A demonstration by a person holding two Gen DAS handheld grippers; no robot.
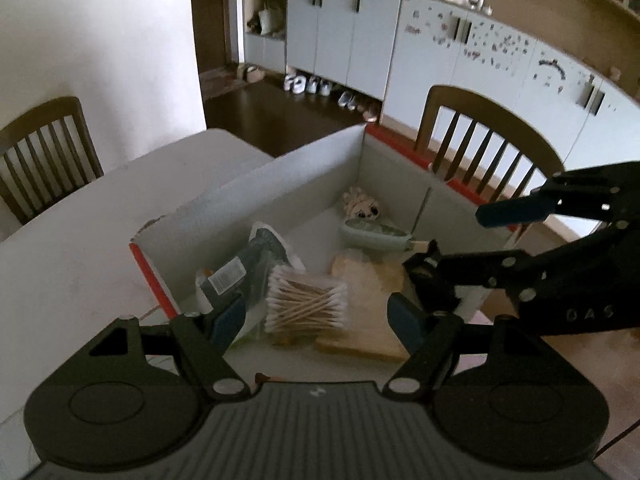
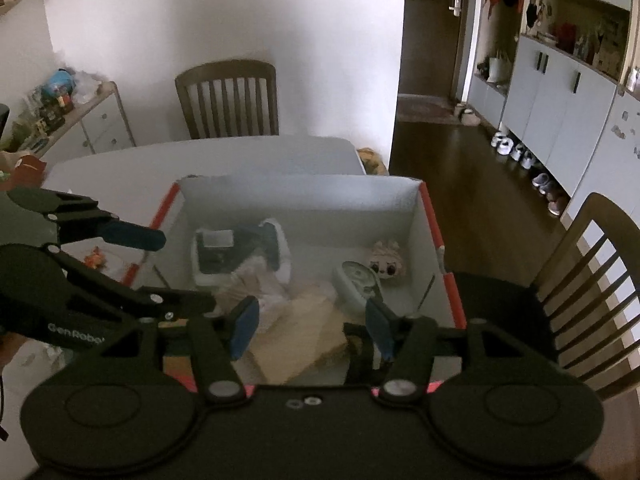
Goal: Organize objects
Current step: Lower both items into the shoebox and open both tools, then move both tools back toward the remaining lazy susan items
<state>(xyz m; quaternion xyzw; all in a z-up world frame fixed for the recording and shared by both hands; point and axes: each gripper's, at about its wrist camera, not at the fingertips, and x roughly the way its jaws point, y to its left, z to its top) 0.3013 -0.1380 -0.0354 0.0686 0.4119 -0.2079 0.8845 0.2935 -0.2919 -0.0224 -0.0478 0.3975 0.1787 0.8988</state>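
Two handheld grippers hovering over open white box [image 2: 296,196] with red edges, sitting on white table [image 1: 80,216]. Left gripper [image 1: 316,320] jaws standing apart, nothing between. Right gripper [image 2: 312,330] jaws apart too, gripping nothing.

Lying inside box:
- cotton swab pack [image 1: 306,304]
- packaged item with barcode [image 1: 240,280]
- tan flat packet [image 2: 296,336]
- grey-green gadget [image 2: 358,282]
- small plush toy [image 2: 386,264]

Judging this as pulling clear after drop. Advising: keeping jaws apart, lifting straight, avoiding box walls, keeping grippers from colliding.
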